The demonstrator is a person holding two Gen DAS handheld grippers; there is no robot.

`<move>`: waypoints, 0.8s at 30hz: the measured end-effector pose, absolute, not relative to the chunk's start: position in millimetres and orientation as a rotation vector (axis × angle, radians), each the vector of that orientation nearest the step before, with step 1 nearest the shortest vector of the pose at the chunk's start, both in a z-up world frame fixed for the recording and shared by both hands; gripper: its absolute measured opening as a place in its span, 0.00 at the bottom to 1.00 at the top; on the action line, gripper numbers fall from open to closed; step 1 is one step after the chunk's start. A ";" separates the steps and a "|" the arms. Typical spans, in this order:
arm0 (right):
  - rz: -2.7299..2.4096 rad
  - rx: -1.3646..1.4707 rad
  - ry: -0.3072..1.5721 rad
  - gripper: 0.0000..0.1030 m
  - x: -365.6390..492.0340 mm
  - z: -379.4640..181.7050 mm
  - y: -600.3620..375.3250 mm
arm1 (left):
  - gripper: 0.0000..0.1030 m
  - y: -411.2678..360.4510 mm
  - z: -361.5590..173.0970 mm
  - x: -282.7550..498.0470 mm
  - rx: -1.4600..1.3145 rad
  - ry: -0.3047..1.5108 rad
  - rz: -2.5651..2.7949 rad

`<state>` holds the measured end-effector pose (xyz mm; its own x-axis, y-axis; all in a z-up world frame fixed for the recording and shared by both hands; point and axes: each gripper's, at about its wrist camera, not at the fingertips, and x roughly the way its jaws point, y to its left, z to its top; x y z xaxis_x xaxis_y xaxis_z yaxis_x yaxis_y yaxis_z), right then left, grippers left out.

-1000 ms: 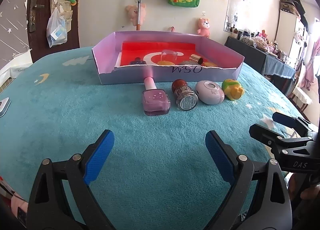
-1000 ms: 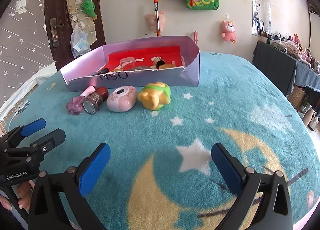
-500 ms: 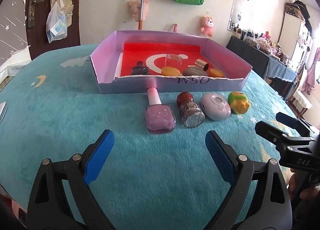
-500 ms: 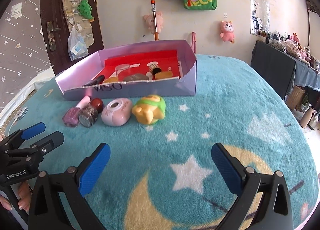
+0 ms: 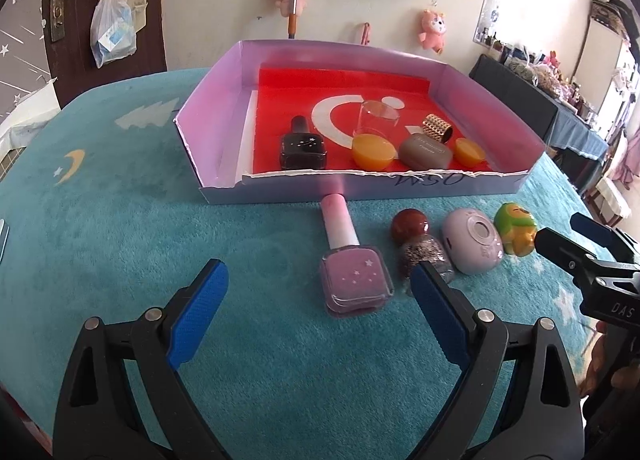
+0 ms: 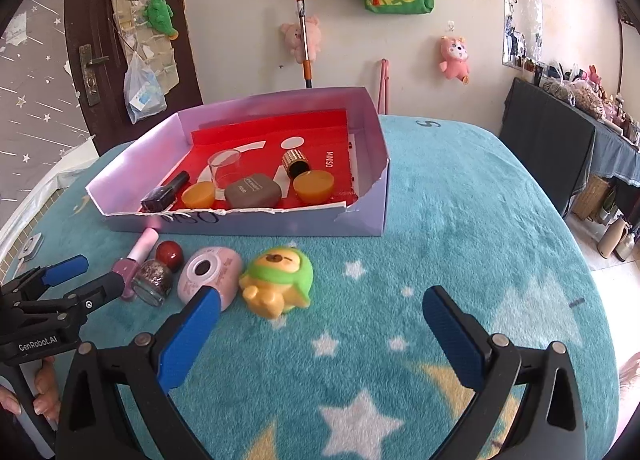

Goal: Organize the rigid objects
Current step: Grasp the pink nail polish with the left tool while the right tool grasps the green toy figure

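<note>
The bench (image 5: 100,219), under its teal star-and-moon cover, fills more of both views than a second ago: both tongs have come forward toward the row of loose things, and the box now sits closer and shows more of its inside.

The lilac box (image 5: 224,107) with the red liner stands at the far side. It already holds a black polish bottle (image 5: 303,145), a clear cup (image 5: 378,119), two orange caps, a brown case (image 5: 425,151) and a gold cap (image 5: 438,127).

Four things are not yet sorted, lying in a row just in front of the box's near wall: a pink polish bottle (image 5: 354,274) on its side with its cap toward the box, a glitter bottle (image 5: 424,256) with a red cap, a lilac oval case (image 5: 474,246), and a yellow-green toy (image 6: 278,284).

The left tongs (image 5: 318,316) stand wide apart and empty, with the pink bottle lying between and just beyond the tips. The right tongs (image 6: 320,328) are also spread and empty, with the toy just ahead of them, toward the left finger.

I judge that each hand is lining up a pick: the left on the pink bottle, the right on the toy. Neither has closed yet.
</note>
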<state>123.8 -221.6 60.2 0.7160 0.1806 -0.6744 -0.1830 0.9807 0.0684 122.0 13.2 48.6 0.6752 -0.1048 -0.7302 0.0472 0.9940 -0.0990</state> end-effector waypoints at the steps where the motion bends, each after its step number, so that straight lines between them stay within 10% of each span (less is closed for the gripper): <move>1: 0.197 -0.013 0.754 1.00 127.5 59.7 -220.7 | 0.91 13.8 48.0 124.0 -0.069 0.835 -0.081; 24: 0.217 -0.050 0.888 1.00 158.0 40.4 -212.7 | 0.92 20.7 39.9 136.8 0.000 0.913 -0.096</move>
